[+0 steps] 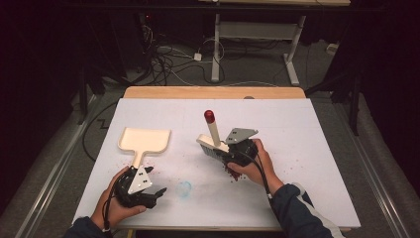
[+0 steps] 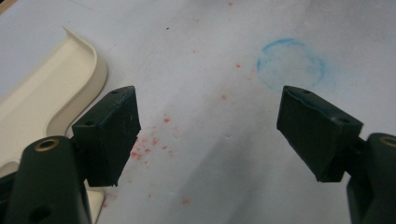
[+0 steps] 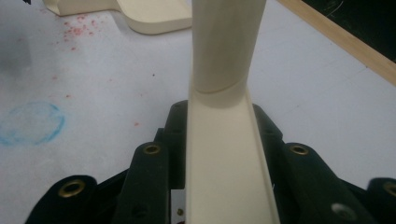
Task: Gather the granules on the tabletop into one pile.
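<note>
While the right gripper (image 1: 224, 154) clamps the brush (image 1: 214, 136), the dustpan (image 1: 144, 141) handle lies just left of the left gripper's (image 1: 157, 182) open jaws; left hand (image 1: 115, 206) nearer.

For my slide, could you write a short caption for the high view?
Right hand-held gripper holds a brush over red crumbs; the dustpan lies by the open left hand-held gripper.

Cream dustpan (image 1: 144, 140) and cream brush (image 1: 214, 141) — its handle tip red. White table (image 1: 307, 148) — red specks, a blue ring (image 1: 183, 189).
</note>
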`<action>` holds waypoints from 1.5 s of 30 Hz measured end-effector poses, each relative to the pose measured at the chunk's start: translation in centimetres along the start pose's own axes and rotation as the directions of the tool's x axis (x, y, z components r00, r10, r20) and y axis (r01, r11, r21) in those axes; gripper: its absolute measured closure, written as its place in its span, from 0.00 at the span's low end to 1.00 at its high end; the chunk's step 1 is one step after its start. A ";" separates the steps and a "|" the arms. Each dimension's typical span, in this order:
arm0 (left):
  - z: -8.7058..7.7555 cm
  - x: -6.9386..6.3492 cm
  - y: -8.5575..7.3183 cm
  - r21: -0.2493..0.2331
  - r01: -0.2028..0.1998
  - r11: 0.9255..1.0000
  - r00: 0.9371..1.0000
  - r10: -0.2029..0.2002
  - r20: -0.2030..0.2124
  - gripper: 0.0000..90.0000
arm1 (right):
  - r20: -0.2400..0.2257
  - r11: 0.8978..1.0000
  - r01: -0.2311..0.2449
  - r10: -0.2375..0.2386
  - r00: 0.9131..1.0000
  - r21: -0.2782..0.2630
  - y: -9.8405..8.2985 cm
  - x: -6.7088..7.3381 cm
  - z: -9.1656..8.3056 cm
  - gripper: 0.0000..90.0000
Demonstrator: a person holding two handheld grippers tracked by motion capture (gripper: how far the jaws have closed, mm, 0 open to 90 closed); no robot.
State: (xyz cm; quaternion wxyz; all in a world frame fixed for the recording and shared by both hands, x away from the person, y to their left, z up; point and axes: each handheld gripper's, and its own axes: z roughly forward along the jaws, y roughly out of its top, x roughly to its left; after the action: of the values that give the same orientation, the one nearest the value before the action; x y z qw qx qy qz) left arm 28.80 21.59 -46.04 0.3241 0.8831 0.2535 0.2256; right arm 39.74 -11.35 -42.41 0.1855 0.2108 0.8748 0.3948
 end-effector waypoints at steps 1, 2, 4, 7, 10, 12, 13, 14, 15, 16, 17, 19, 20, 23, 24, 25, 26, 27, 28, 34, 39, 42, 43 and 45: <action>0.0 0.0 0.0 0.002 -0.002 1.000 1.000 0.002 0.000 0.23 | 0.006 1.000 -0.002 0.002 1.000 0.006 -0.1 0.0 -0.2 0.75; 0.0 0.0 -0.1 -0.001 0.005 1.000 1.000 -0.005 0.000 0.23 | 0.010 1.000 -0.002 0.002 1.000 0.010 -0.2 -0.1 -0.5 0.75; -0.1 0.0 -0.1 -0.002 0.004 1.000 1.000 -0.004 -0.003 0.23 | 0.018 1.000 0.002 -0.003 1.000 0.020 -0.4 -0.1 -1.3 0.75; -0.1 -0.1 0.0 0.000 0.001 1.000 1.000 -0.001 -0.001 0.23 | 0.026 1.000 0.006 -0.006 1.000 0.025 -0.9 -0.4 -2.9 0.75; -0.1 -0.1 0.0 0.006 -0.005 1.000 1.000 0.005 0.003 0.23 | 0.033 1.000 -0.012 0.012 0.999 0.020 -1.6 -0.7 -4.0 0.75; 0.0 -0.2 0.1 0.012 -0.002 1.000 1.000 0.002 0.010 0.23 | 0.016 1.000 -0.030 0.029 0.999 0.010 -2.0 -0.9 -4.7 0.75; 0.0 -0.2 0.1 0.012 -0.003 1.000 1.000 0.003 0.010 0.23 | 0.020 0.999 -0.032 0.032 0.999 -0.001 -2.1 -0.9 -5.1 0.75; -0.1 -0.1 0.1 0.011 -0.013 1.000 1.000 0.013 0.004 0.23 | 0.021 0.999 -0.035 0.035 0.999 -0.012 -2.2 -0.9 -5.5 0.75; -0.1 -0.1 0.1 0.010 -0.014 1.000 1.000 0.014 0.002 0.23 | 0.022 0.999 -0.042 0.042 0.999 -0.023 -2.2 -1.0 -5.9 0.75; -0.1 -0.1 0.1 0.008 -0.012 1.000 1.000 0.012 0.001 0.23 | 0.029 0.998 -0.050 0.051 0.998 -0.039 -2.2 -1.0 -6.4 0.75; -0.2 -0.1 0.0 0.006 -0.011 1.000 1.000 0.011 0.001 0.23 | 0.039 0.997 -0.052 0.054 0.998 -0.056 -2.3 -1.1 -7.0 0.75; -0.3 -0.1 0.0 0.003 -0.009 1.000 1.000 0.009 -0.001 0.23 | 0.071 0.995 -0.061 0.067 0.995 -0.085 -2.5 -1.2 -8.0 0.75; -0.3 -0.1 0.0 0.002 -0.009 1.000 1.000 0.009 -0.001 0.23 | 0.089 0.993 -0.066 0.075 0.993 -0.103 -2.7 -1.3 -8.5 0.75; -0.3 -0.1 0.0 0.000 -0.011 1.000 1.000 0.011 -0.002 0.23 | 0.127 0.986 -0.093 0.111 0.986 -0.140 -3.8 -1.5 -9.4 0.75; -0.3 -0.1 0.0 -0.002 -0.010 1.000 1.000 0.010 -0.002 0.23 | 0.147 0.984 -0.104 0.125 0.981 -0.142 -4.3 -1.6 -9.4 0.75; -0.3 -0.2 0.0 -0.003 -0.012 1.000 1.000 0.012 -0.001 0.23 | 0.170 0.984 -0.109 0.132 0.977 -0.138 -4.7 -1.7 -9.3 0.75; -0.3 -0.2 0.1 -0.002 -0.015 1.000 1.000 0.015 0.001 0.23 | 0.191 0.985 -0.113 0.136 0.972 -0.131 -5.2 -1.9 -9.1 0.75; -0.3 -0.3 0.1 -0.001 -0.017 1.000 1.000 0.017 0.002 0.23 | 0.210 0.984 -0.124 0.149 0.966 -0.127 -5.7 -2.0 -8.9 0.75; -0.2 -0.3 0.1 0.000 -0.017 1.000 1.000 0.017 0.003 0.23 | 0.231 0.983 -0.140 0.165 0.959 -0.122 -6.2 -2.2 -8.7 0.75; -0.3 -0.4 0.2 -0.002 -0.019 1.000 1.000 0.019 0.002 0.23 | 0.287 0.971 -0.228 0.237 0.928 -0.065 -8.0 -1.7 -7.3 0.75; -0.3 -0.4 0.1 -0.001 -0.019 1.000 1.000 0.019 0.005 0.23 | 0.304 0.956 -0.294 0.286 0.909 -0.020 -7.9 -0.1 -8.0 0.75; -0.3 -0.4 0.1 -0.003 -0.016 1.000 1.000 0.016 0.008 0.23 | 0.332 0.949 -0.314 0.296 0.896 0.004 -7.7 1.3 -8.0 0.74; -0.3 -0.4 0.2 -0.005 -0.016 1.000 1.000 0.016 0.009 0.23 | 0.351 0.945 -0.326 0.303 0.886 0.005 -7.6 1.7 -7.8 0.74; -0.3 -0.4 0.3 -0.007 -0.023 1.000 1.000 0.023 0.013 0.23 | 0.380 0.945 -0.326 0.299 0.875 0.006 -7.1 2.4 -7.1 0.74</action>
State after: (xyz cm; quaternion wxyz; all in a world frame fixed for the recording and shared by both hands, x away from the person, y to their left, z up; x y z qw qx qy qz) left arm 28.37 21.29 -45.76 0.3262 0.8863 0.2405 0.2242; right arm 32.64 -18.71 -43.82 0.2751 0.4270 0.7909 0.3414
